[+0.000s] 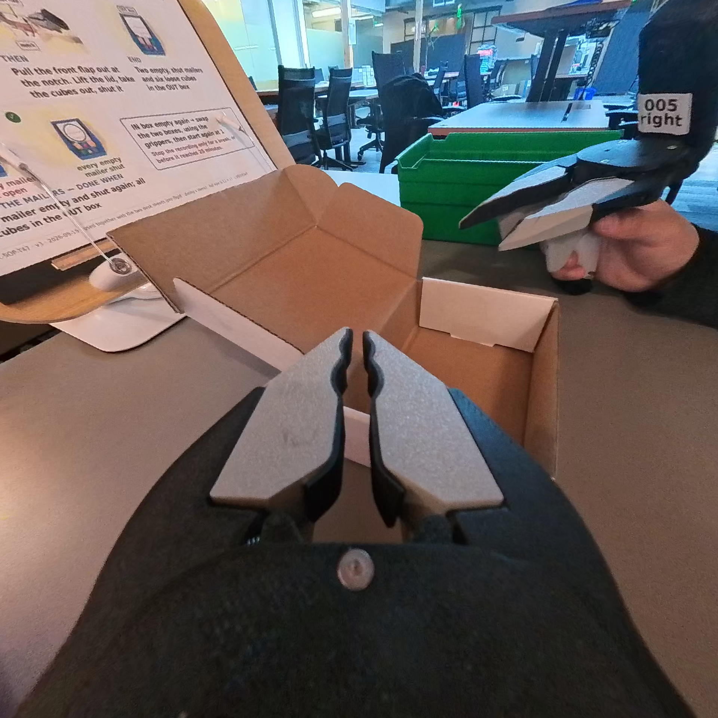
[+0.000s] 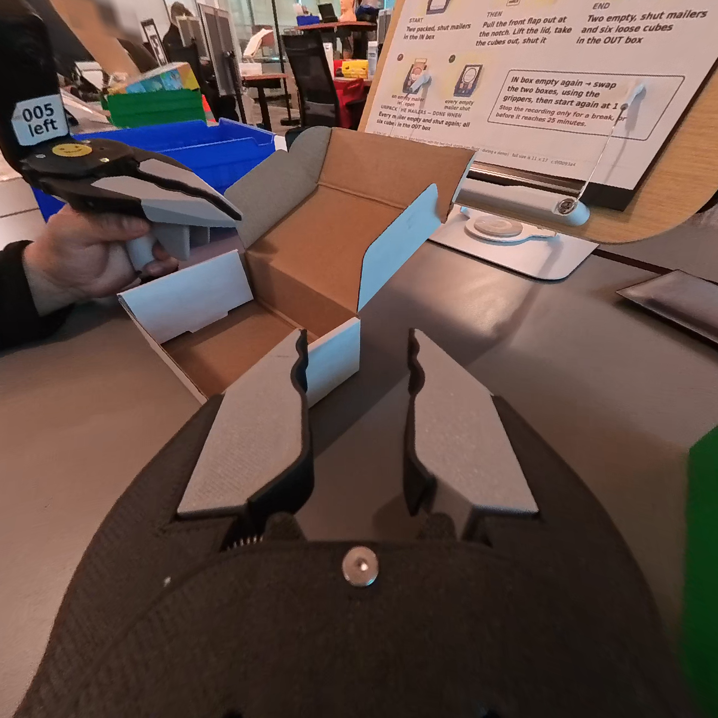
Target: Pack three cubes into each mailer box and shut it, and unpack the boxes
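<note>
An open cardboard mailer box (image 1: pixel 541 388) stands on the grey table with its lid (image 1: pixel 295 256) raised. Its brown floor shows no cubes in the right wrist view (image 2: pixel 217 349). My left gripper (image 1: pixel 358 338) is shut and empty, and hovers over the box's near wall. It also shows in the right wrist view (image 2: pixel 235 215), held in a hand above the box's left end. My right gripper (image 2: pixel 357 337) is open and empty, just outside the box's white side wall. In the left wrist view my right gripper (image 1: pixel 481 235) is held to the right, above the table.
A green bin (image 1: pixel 466 175) stands behind the box on the right side, a blue bin (image 2: pixel 217 151) on the left side. An instruction board on a white stand (image 2: pixel 544 85) rises behind the lid. A dark flat item (image 2: pixel 680 301) lies at the right. Office chairs and desks stand beyond. Tip to tip, the grippers are about 15 cm apart.
</note>
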Demonstrator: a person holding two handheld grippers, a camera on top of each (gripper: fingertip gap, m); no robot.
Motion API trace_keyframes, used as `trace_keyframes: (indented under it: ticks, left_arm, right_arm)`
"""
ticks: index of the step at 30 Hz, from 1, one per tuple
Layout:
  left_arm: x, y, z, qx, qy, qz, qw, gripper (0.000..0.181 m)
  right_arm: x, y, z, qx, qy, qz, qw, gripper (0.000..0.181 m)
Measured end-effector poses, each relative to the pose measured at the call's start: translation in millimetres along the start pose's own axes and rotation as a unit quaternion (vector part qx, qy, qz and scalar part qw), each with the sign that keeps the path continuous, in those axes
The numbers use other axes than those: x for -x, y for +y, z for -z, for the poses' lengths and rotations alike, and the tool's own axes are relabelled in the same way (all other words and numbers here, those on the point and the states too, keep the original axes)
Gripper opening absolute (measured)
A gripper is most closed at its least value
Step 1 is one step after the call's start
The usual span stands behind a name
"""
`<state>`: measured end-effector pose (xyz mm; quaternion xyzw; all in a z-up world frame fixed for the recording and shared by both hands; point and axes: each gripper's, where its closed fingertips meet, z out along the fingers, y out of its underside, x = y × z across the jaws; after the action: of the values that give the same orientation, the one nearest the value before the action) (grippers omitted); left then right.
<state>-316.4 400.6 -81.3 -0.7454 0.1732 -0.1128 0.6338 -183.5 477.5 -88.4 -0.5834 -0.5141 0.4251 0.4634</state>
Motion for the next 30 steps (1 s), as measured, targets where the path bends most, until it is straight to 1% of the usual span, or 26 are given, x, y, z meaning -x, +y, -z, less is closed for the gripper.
trace_keyframes:
  ticks: [19, 23, 26, 28, 30]
  left_arm:
    - [2, 4, -1, 0.008, -0.011, -0.001, 1.0, 0.004]
    - [3, 2, -1, 0.005, -0.013, -0.003, 1.0, 0.005]
    - [4, -3, 2, -0.004, -0.024, -0.016, 1.0, 0.005]
    - [5, -6, 5, -0.008, -0.039, -0.023, 0.999, 0.008]
    - [6, -11, 10, -0.026, -0.056, -0.013, 0.998, 0.014]
  right_arm:
    - [-6, 2, -2, 0.005, 0.01, -0.021, 1.0, 0.072]
    - [-6, 4, -3, 0.009, 0.007, -0.027, 1.0, 0.077]
    - [-7, 5, -4, 0.014, 0.013, -0.023, 1.0, 0.085]
    - [-7, 6, -4, 0.018, 0.016, -0.018, 1.0, 0.089]
    - [-7, 5, -4, 0.017, 0.018, -0.018, 1.0, 0.09]
